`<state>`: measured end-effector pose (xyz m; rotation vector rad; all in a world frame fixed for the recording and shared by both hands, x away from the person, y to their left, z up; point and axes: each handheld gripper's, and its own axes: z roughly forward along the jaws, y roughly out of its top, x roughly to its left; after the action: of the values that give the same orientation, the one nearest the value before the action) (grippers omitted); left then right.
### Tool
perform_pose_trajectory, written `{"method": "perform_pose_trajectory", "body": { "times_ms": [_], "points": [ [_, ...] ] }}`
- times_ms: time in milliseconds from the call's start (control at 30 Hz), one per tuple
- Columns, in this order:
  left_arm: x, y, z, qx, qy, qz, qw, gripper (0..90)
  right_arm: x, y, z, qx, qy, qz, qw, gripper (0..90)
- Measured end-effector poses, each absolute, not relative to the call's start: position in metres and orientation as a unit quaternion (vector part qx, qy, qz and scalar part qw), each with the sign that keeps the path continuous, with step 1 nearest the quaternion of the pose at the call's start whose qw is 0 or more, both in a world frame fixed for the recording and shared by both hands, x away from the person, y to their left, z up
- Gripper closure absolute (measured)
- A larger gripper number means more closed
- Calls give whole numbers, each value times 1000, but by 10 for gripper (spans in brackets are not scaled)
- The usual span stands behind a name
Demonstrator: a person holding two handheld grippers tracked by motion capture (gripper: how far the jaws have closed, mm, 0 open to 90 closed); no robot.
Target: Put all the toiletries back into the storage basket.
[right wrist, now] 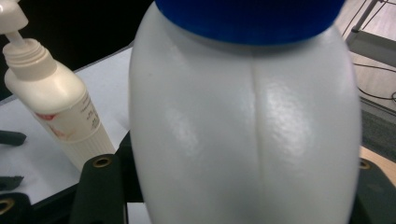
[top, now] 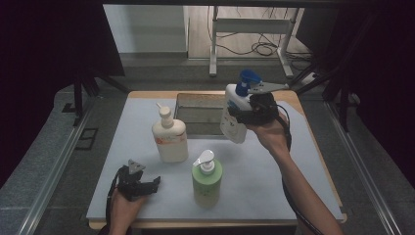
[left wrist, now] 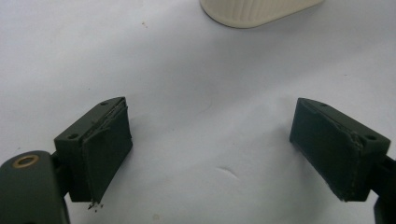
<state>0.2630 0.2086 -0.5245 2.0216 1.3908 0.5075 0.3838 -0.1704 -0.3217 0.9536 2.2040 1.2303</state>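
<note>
My right gripper (top: 243,115) clamps the blue-capped white bottle (top: 234,113) aloft just beside the tray (top: 182,108), not yet placed, while my left gripper (top: 147,184) idles open-jawed near the cream bottle (top: 169,137).

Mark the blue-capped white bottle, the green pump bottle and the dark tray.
blue-capped white bottle (top: 232,117), high view, on its white body left of the gripper.
green pump bottle (top: 207,183), high view, on its green body.
dark tray (top: 199,113), high view, on its floor.

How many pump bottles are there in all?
3. A cream bottle stands on the table's left half, a green bottle stands in front of it nearer the person, and a white bottle with a blue pump is held up by the right hand-held gripper.
</note>
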Motion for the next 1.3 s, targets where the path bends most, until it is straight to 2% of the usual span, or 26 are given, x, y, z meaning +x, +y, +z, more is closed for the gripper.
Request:
{"method": "perform_pose_trajectory", "body": {
  "times_ms": [533, 1300],
  "points": [
    [263, 209, -525, 766, 527, 194, 313, 120, 409, -127, -321, 337, 796, 450, 222, 379],
    [263, 208, -525, 766, 528, 194, 312, 120, 441, -90, -317, 343, 795, 447, 227, 379]
  ]
}}
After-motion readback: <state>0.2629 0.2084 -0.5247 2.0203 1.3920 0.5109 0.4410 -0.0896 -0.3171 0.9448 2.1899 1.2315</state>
